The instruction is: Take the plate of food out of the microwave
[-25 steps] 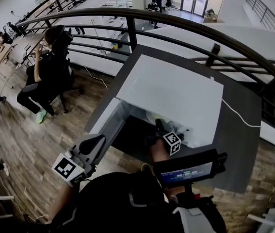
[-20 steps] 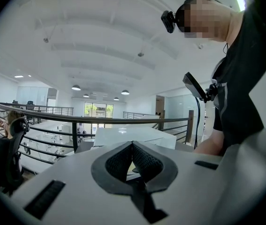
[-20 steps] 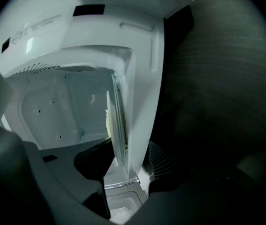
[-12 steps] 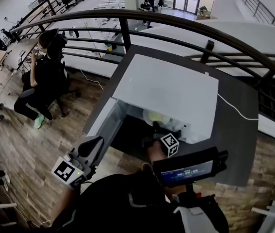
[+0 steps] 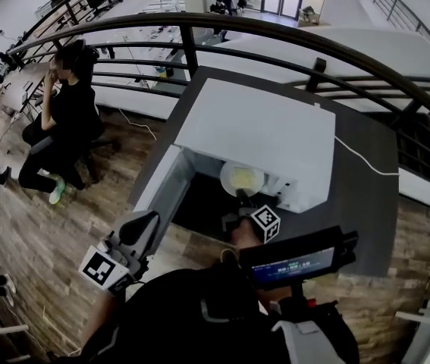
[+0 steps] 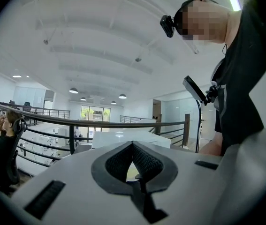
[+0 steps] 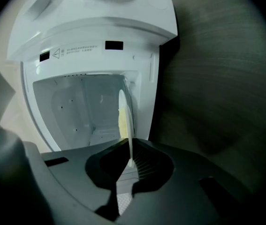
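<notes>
Your right gripper (image 7: 129, 161) is closing its jaws on the near rim of the plate (image 7: 125, 118), which shows edge-on between the pads. The plate sits at the mouth of the open microwave (image 7: 95, 32) with pale yellow food (image 5: 243, 177) on it. Your left gripper (image 6: 133, 145) hangs aside, jaws together on nothing.

You have only a thin pinch at one edge. As you pull, the far side may droop and spill, the rim may slip free, or the plate may clip the door (image 5: 158, 188). The label (image 7: 76, 50) over the cavity is too small to read, and no brand shows.
</notes>
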`<state>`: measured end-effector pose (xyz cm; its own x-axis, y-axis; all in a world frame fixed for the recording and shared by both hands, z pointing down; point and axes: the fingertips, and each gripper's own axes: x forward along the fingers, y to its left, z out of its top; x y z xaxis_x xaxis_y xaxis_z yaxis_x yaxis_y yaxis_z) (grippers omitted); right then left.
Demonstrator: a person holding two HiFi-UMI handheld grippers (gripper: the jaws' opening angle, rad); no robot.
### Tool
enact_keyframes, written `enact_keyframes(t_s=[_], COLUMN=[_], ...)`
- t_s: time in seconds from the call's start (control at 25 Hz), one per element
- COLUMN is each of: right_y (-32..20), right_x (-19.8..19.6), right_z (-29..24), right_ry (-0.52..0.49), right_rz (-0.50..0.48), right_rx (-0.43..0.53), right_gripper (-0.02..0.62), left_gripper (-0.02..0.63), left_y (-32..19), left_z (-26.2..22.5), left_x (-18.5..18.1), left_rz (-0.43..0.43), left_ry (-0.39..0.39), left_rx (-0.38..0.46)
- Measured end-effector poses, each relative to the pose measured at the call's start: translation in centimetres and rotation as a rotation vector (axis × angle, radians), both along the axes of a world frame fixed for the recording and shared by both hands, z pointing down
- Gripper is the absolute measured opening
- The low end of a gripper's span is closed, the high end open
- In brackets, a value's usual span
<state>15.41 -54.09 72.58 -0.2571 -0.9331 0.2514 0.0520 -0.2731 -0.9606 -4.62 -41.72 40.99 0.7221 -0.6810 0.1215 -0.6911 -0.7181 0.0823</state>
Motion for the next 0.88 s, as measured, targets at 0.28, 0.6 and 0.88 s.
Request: enact_keyframes(t_s=[0.28, 0.6, 0.88], right_y=[2.7, 7.9, 14.4], right_x=[-1.0, -2.6, -3.6], right_z=[-2.6, -7.6, -11.3], right_ry=[-0.021, -0.036, -0.040], right_rz=[-0.005, -0.002, 0.023], right_rx=[0.063, 0.137, 0.171], right_gripper=[0.015, 0.015, 0.015], left_gripper=[0.005, 0.005, 0.005], left_y=[1.9, 5.0, 9.9], left_z=[-0.7, -2.0, -1.5], left_x=[-0.4, -2.0, -2.7], left_rz=[0.041, 0.045, 0.113], left_ry=[0.009, 0.040, 0.064], left_rx=[0.017, 0.071, 0.054])
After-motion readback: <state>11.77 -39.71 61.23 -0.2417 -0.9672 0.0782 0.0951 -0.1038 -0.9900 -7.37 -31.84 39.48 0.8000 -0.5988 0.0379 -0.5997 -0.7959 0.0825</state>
